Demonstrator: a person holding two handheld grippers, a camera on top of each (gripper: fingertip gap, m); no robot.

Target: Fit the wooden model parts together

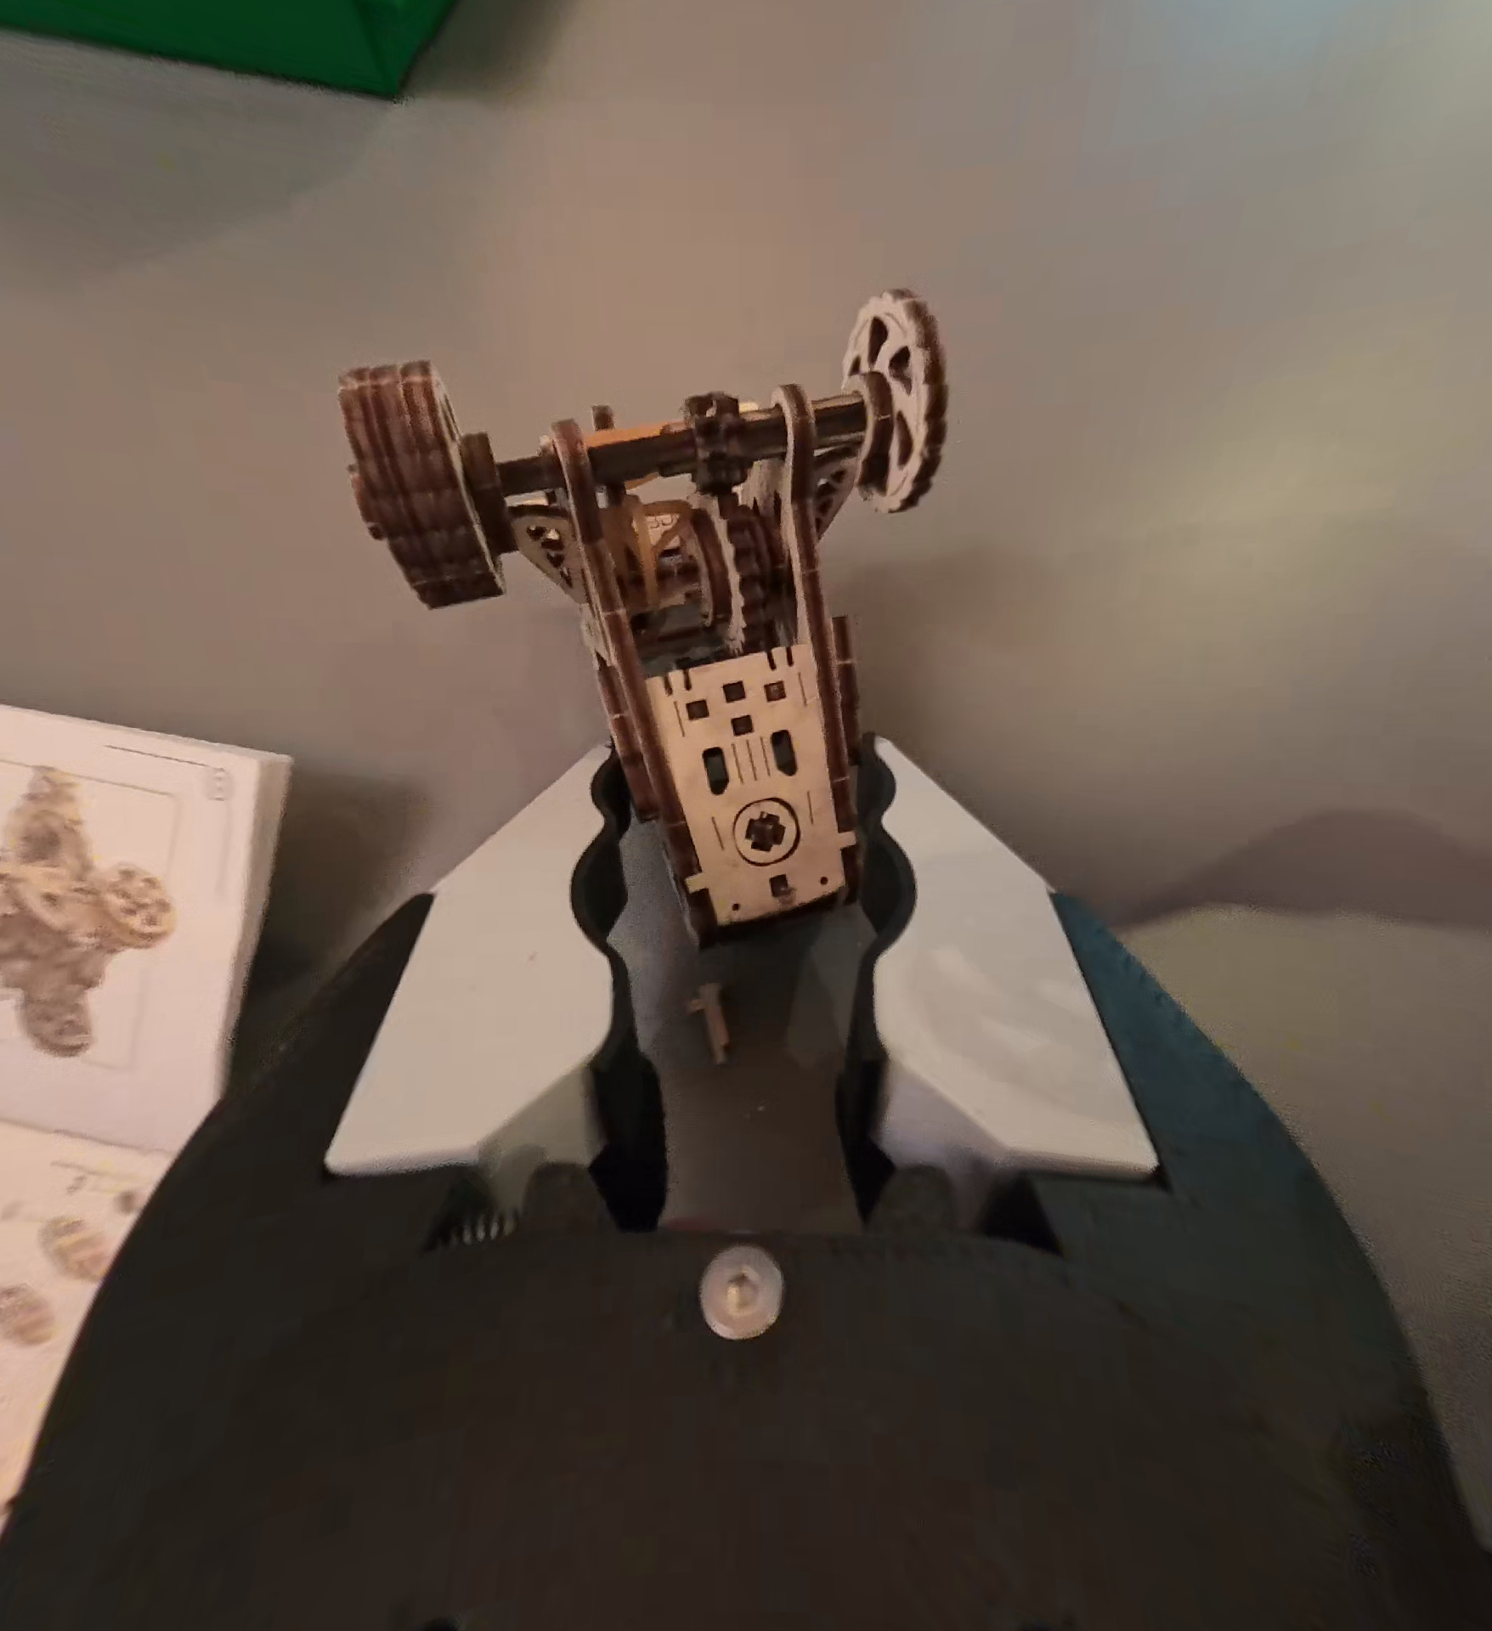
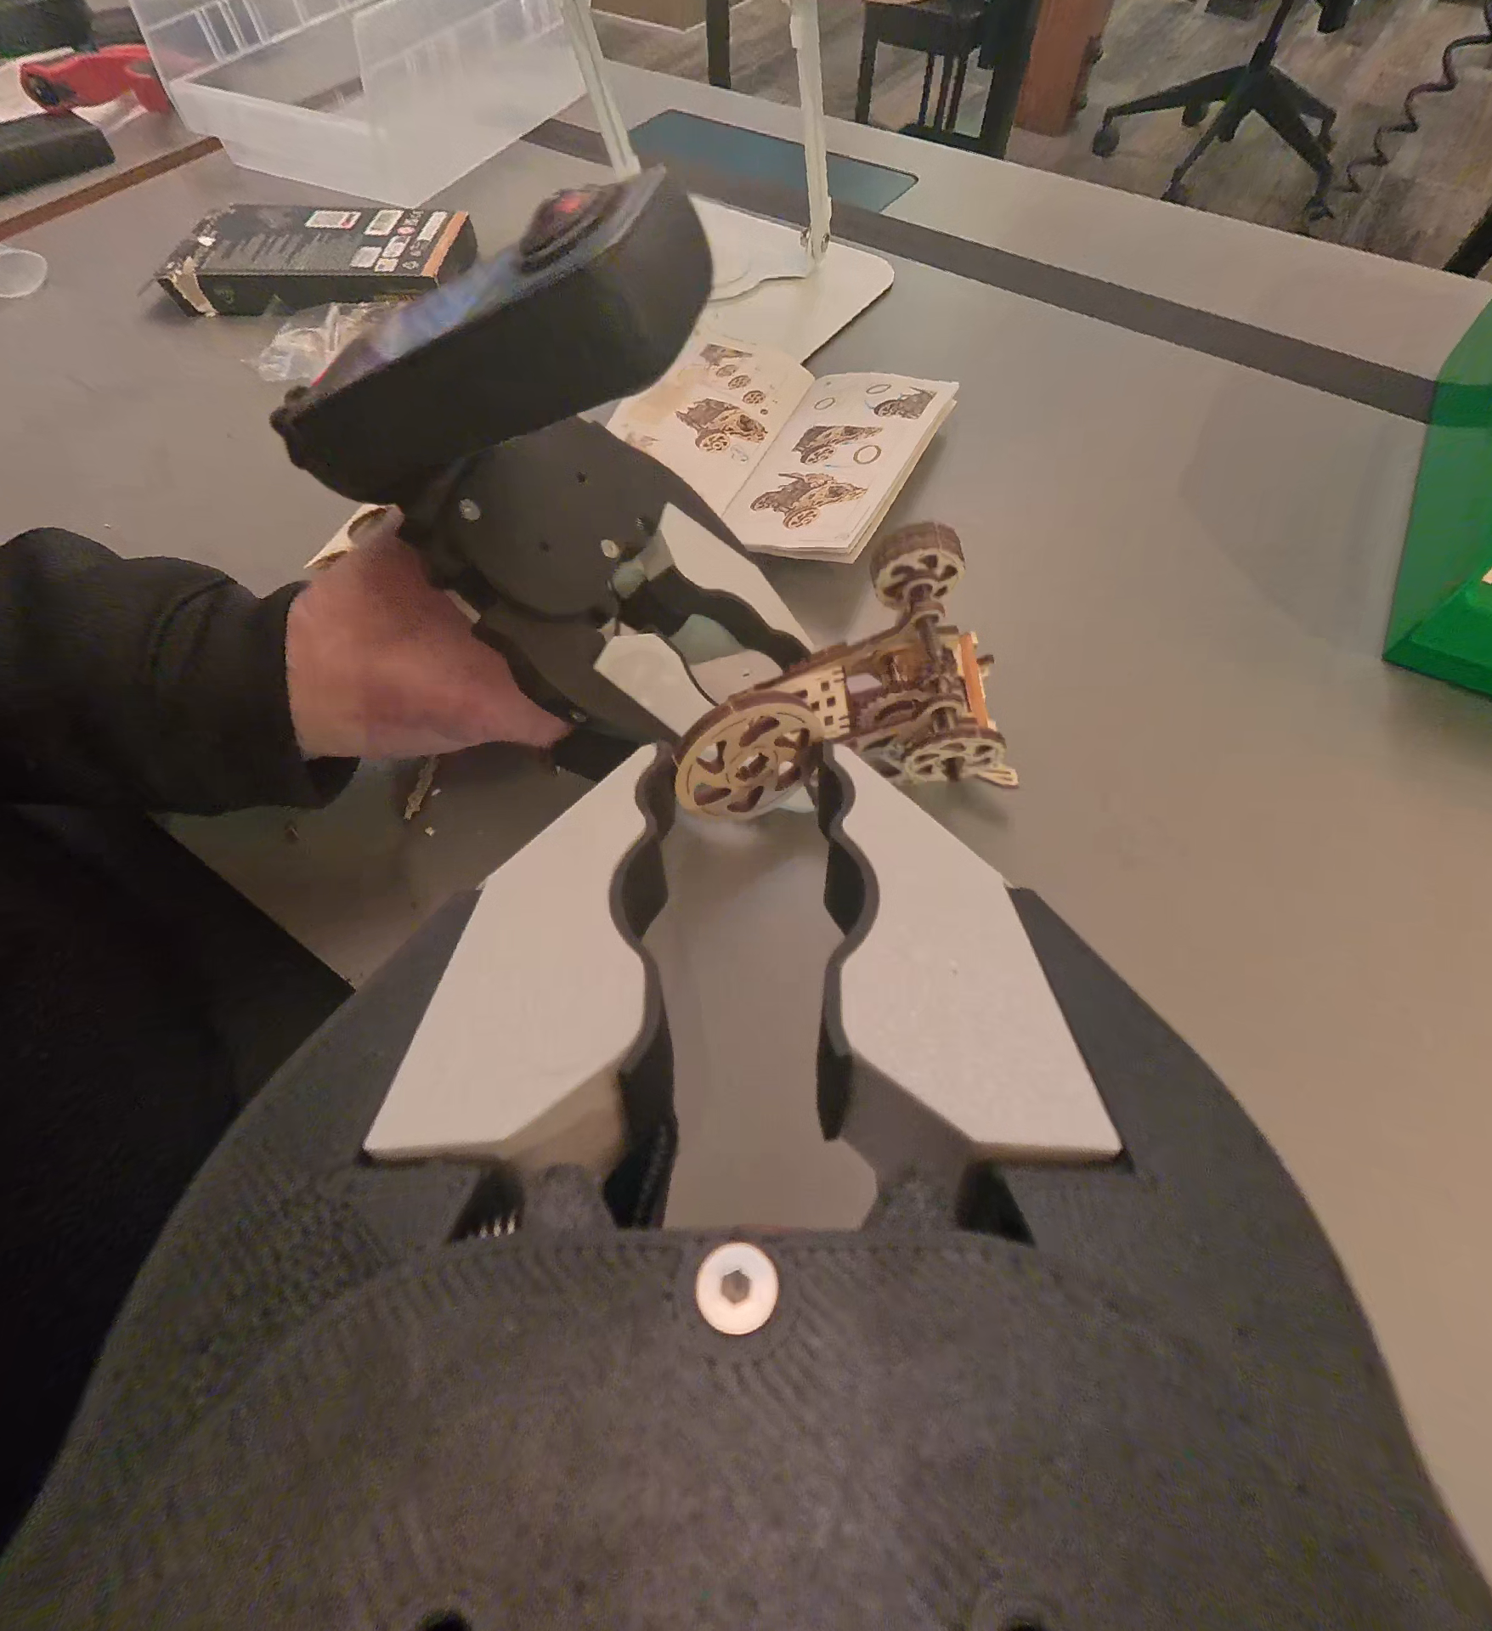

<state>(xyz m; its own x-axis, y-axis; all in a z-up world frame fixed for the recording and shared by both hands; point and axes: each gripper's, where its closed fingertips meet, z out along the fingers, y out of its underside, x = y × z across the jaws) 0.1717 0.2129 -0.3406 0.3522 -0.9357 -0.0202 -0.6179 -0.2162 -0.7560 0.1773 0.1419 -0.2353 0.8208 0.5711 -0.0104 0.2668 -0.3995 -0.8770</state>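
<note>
- The wooden model (image 1: 725, 618) is a small half-built car of laser-cut plywood, held up off the grey table (image 1: 1166, 353) with its narrow end in the left gripper (image 1: 738, 838) and its axle end pointing away.
- The left gripper's jaws are clamped on the sides of the model's body, just beside a flat underside plate with a round slotted hub.
- On the far axle, the left wrist view shows a thick layered wheel (image 1: 411, 481) on one end and only a thin spoked disc (image 1: 897, 397) on the other, with gears between the side frames.
- In the right wrist view a large spoked wheel (image 2: 747, 763) sits at the model's near end, right at the tips of the right gripper (image 2: 738, 794).
- That gripper's jaws stand apart; whether they touch the wheel I cannot tell, as it lies across the gap.
- My reading: the frame, gears and axles are together and most wheels are on; the thin disc suggests that one wheel wants more layers. A small loose wooden piece (image 1: 712, 1024) lies on the table below the model, apparently not yet fitted.
- A hand (image 2: 398, 653) in a dark sleeve holds the left gripper.
- An open instruction booklet (image 2: 804, 441) with pictures of the car lies on the table beyond; its print is too small to read.
- Farther off are a dark printed box (image 2: 319, 256), a clear plastic bin (image 2: 372, 97), a white lamp base (image 2: 795, 282) and a green box (image 2: 1484, 494); no brand is legible.
</note>
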